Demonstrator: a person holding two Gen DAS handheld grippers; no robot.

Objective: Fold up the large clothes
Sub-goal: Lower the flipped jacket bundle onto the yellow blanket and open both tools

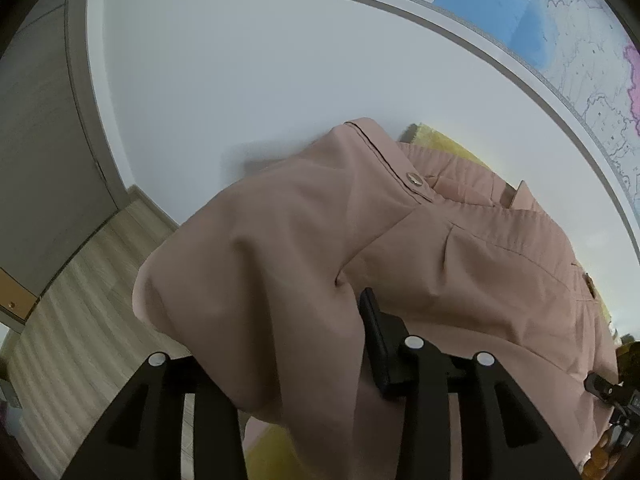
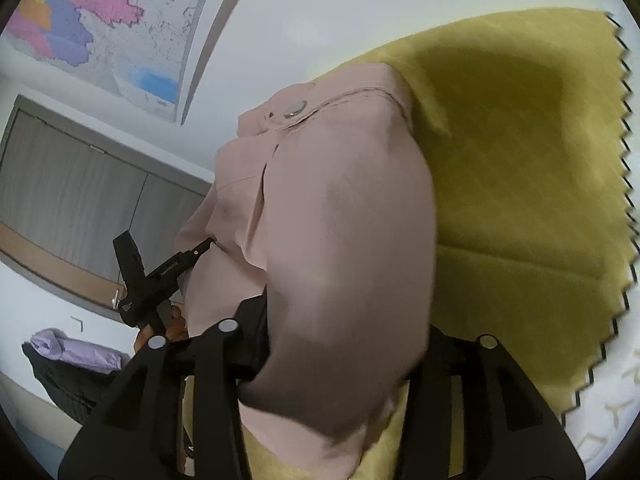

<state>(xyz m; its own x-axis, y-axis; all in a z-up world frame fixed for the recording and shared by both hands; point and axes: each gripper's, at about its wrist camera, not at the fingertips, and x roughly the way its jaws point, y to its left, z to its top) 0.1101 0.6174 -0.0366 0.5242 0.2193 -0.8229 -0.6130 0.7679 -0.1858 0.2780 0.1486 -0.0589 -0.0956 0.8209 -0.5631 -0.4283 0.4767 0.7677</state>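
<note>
A pair of dusty-pink trousers with metal buttons hangs lifted between both grippers. In the left wrist view the cloth drapes over my left gripper, which is shut on a fold of it; one black finger shows, the other is hidden under cloth. In the right wrist view the trousers bulge over my right gripper, which is shut on the fabric. The left gripper appears there at left, biting the waist area. A yellow cloth lies beneath.
A white wall with a taped map is behind. A grey door and wood floor are at left. A grey cabinet and folded lilac and dark clothes are in the right wrist view.
</note>
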